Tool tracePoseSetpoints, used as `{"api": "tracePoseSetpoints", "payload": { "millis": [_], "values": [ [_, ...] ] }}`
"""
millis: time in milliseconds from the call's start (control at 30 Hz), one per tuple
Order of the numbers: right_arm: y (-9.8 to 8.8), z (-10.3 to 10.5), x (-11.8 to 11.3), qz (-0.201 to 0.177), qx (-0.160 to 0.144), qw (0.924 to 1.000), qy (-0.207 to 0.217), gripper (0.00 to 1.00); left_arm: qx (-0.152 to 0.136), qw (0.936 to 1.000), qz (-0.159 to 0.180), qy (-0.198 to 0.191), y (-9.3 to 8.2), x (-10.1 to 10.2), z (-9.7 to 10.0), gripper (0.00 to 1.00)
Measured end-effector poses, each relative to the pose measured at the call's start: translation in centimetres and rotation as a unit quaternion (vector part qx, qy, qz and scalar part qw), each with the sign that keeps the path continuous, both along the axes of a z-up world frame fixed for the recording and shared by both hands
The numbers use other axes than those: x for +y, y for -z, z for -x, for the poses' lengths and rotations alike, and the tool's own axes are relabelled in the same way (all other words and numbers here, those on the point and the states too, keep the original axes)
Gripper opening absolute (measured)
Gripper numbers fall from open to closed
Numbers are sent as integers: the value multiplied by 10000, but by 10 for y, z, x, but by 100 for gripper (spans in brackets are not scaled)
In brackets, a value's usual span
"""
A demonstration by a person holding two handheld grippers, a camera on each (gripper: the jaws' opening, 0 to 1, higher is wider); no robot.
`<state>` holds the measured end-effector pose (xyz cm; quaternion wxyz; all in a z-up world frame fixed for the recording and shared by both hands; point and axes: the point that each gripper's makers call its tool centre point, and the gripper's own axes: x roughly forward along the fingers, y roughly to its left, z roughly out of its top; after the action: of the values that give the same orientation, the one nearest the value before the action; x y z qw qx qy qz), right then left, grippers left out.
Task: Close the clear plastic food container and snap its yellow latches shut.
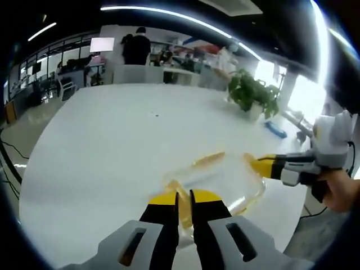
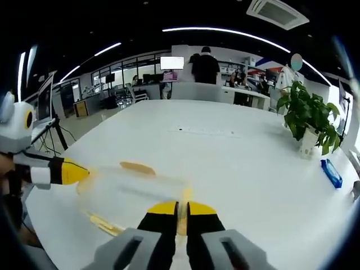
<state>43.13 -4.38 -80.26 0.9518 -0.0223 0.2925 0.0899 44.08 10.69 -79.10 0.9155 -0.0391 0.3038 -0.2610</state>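
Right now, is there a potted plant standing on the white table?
Yes, in the right gripper view a green potted plant stands on the white table, off to the right.

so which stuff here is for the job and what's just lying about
For the job:
clear container
yellow latches
left gripper
right gripper

Just lying about:
potted plant
blue object
white table

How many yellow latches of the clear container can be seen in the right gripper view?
3 yellow latches on the clear container: far-side latch, near-left latch, and the latch between the right gripper jaws. A fourth may hide behind the left gripper.
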Motion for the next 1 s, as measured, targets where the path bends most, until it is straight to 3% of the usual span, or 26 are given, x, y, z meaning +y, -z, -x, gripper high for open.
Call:
{"api": "tracePoseSetpoints", "payload": {
  "millis": [433,633,867,1000],
  "values": [
    [0,-1,0,-65,-15,10000,-11,1,-57,10000,7,28,-1,1,-1,5],
    [-1,1,-11,-11,-15,9999,117,2,-106,9995,-79,-269,-6,20,-6,1],
    [0,4,-23,-2,18,9996,282,5,22,9980,-230,-594,3,45,-7,5],
    [-2,5,-28,-39,-2,9995,327,5,52,9975,-150,-683,2,48,-7,6]
  ]
}}
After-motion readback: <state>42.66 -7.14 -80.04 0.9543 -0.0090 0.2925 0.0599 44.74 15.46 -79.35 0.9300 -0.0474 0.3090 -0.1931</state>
